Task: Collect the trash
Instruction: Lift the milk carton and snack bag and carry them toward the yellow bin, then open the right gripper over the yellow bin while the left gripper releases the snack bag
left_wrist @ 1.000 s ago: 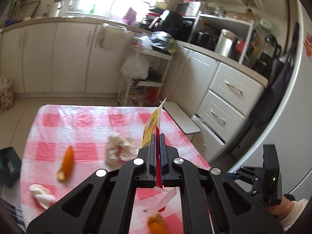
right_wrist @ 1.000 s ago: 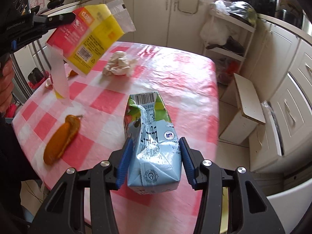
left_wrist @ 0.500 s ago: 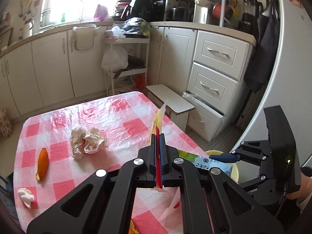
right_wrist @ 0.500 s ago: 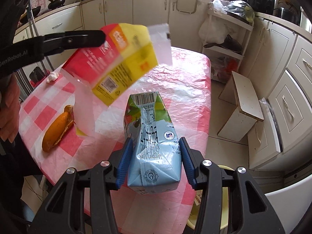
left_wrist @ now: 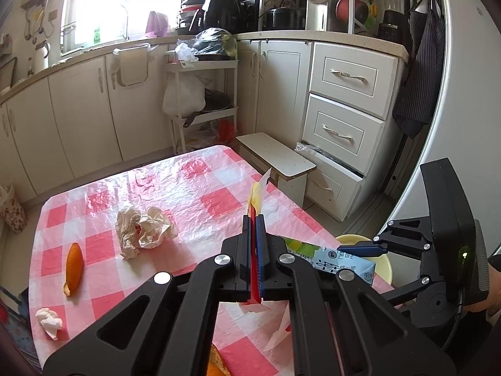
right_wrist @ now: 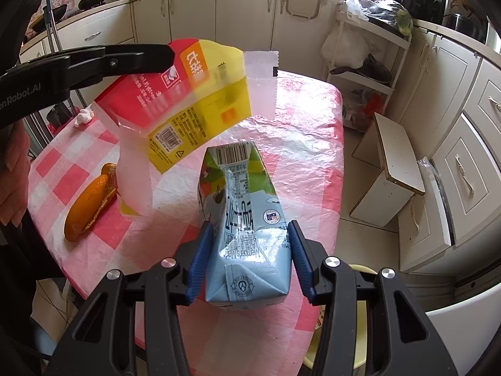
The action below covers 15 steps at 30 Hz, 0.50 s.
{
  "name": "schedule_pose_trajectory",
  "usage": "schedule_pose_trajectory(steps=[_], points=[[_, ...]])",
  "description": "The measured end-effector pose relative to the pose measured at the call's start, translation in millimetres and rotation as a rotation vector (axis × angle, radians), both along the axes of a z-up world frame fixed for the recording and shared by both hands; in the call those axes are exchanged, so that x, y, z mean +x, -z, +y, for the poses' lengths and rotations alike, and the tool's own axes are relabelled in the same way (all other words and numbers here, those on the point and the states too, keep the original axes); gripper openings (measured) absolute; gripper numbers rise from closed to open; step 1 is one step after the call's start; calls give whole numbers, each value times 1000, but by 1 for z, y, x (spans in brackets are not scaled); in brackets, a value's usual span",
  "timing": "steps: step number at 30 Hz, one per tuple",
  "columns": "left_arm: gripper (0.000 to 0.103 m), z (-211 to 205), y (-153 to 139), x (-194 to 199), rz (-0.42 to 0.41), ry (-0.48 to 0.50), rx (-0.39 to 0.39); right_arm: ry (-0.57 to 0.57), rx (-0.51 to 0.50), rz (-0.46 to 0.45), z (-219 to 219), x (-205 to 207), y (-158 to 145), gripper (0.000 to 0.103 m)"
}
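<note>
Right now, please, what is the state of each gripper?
Left gripper: shut on the red and yellow wrapper.
Right gripper: shut on the blue milk carton.

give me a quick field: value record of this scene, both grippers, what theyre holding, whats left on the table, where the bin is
left gripper: shut on red and yellow wrapper, held in the air over the table
right gripper: shut on blue milk carton, near the table's edge
table: red and white checked cloth
left on table: crumpled paper, orange peel, small tissue wad, second orange peel
bin: yellow tub beside the table, below the right gripper
</note>
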<state>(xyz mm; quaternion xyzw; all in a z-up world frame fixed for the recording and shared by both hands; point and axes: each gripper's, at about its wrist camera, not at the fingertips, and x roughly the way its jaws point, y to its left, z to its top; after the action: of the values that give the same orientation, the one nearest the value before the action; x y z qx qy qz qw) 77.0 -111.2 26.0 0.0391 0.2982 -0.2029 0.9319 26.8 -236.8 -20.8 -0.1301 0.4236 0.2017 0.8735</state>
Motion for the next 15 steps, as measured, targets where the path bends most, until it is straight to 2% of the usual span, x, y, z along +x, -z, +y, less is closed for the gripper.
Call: schedule_pose_trajectory(steps=[9, 15], points=[[4, -2, 5, 3, 13, 8, 7, 0, -4, 1, 0, 0, 1, 48], [4, 2, 7, 7, 40, 29, -50, 51, -8, 2, -13, 3, 0, 48]])
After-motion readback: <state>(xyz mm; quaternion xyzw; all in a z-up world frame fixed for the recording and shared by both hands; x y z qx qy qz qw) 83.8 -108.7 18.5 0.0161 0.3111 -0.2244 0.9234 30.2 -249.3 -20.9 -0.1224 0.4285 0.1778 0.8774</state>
